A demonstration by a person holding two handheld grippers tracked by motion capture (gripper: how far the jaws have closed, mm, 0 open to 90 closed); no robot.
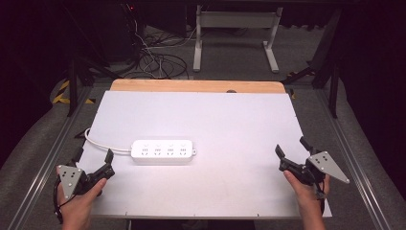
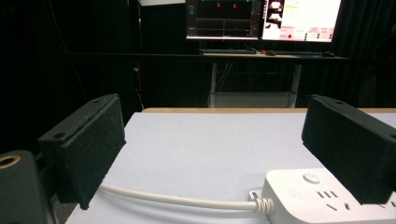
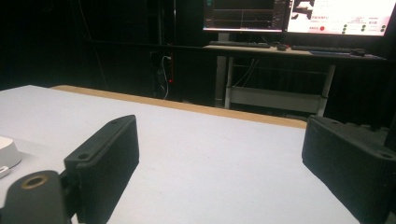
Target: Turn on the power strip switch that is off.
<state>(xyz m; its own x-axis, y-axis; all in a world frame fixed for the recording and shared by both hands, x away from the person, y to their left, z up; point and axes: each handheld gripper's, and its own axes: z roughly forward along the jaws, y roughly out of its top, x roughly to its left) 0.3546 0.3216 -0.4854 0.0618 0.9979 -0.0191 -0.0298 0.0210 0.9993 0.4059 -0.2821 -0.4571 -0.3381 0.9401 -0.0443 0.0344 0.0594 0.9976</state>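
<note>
A white power strip [image 1: 163,152] lies flat on the white tabletop [image 1: 215,120], left of centre, and its white cable [image 1: 103,143] curls off toward the left edge. My left gripper [image 1: 94,155] rests at the near left corner, open, just left of the strip's cable end. In the left gripper view its open jaws [image 2: 219,140] frame the cable [image 2: 177,199], and the strip's end [image 2: 322,196] sits by the right jaw. My right gripper [image 1: 291,147] is open at the near right, well apart from the strip. The right gripper view has the strip's rounded end [image 3: 7,151] at the left edge, with bare table between the jaws [image 3: 224,154].
A wooden strip [image 1: 196,86] borders the far side of the table. Metal rails [image 1: 349,143] run along both sides. Beyond stand a white desk frame [image 1: 234,33], floor cables [image 1: 158,57] and lit monitors [image 2: 261,18].
</note>
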